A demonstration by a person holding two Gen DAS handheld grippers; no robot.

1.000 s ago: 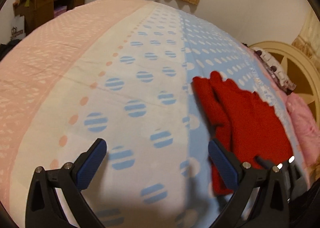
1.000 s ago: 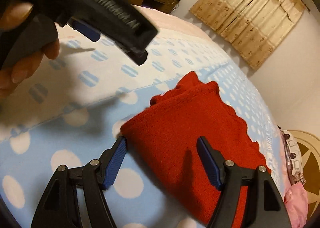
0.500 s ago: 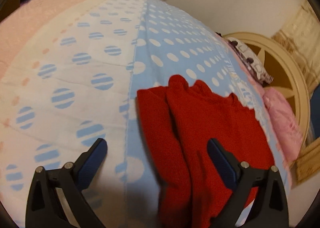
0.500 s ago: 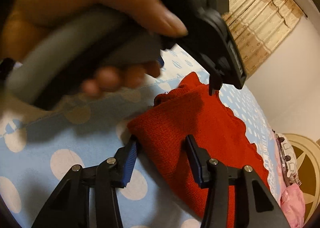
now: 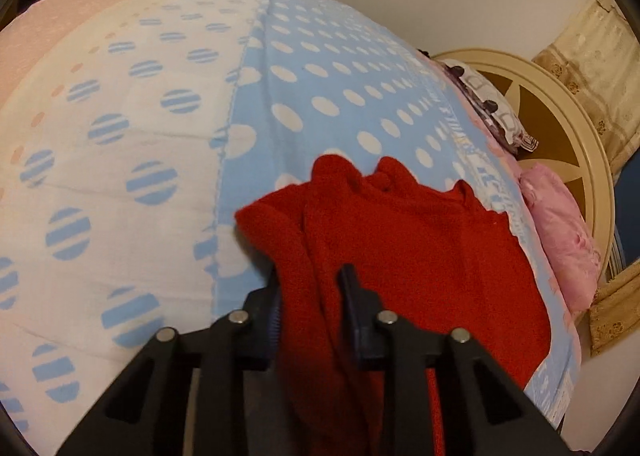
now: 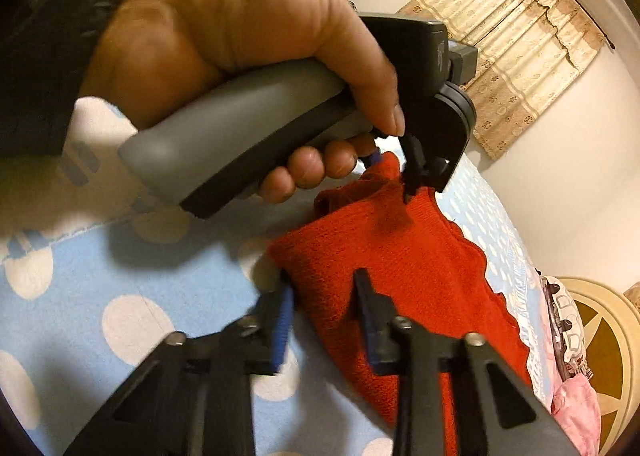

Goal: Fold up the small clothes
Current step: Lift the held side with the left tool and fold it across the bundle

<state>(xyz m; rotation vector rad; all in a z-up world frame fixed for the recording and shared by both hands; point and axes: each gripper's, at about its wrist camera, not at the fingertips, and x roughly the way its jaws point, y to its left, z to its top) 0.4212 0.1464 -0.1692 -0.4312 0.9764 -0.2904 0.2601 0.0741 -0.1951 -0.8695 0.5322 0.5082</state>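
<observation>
A red knitted garment (image 5: 420, 248) lies on the blue dotted part of the bedspread (image 5: 320, 56). My left gripper (image 5: 314, 298) has a bunched edge of it between its blue pads, and its jaws are closing on that fold. In the right wrist view the red garment (image 6: 400, 268) stretches away from me. My right gripper (image 6: 324, 312) straddles the near corner, its jaws closing with the cloth pinched between the pads. A hand (image 6: 224, 32) holds the left gripper (image 6: 394, 168) at the garment's far corner, which is lifted slightly.
The bedspread has a white band with striped dots (image 5: 120, 160) and a pink band (image 5: 60, 24) to the left. A cream round headboard (image 5: 560, 124), a pink pillow (image 5: 560, 232) and a patterned pillow (image 5: 488, 100) sit at the right. Curtains (image 6: 520, 40) hang behind.
The left gripper swung right over the red garment and its jaws went from wide to narrow around a fold. The right jaws narrowed onto the near corner, hardly moving otherwise.
</observation>
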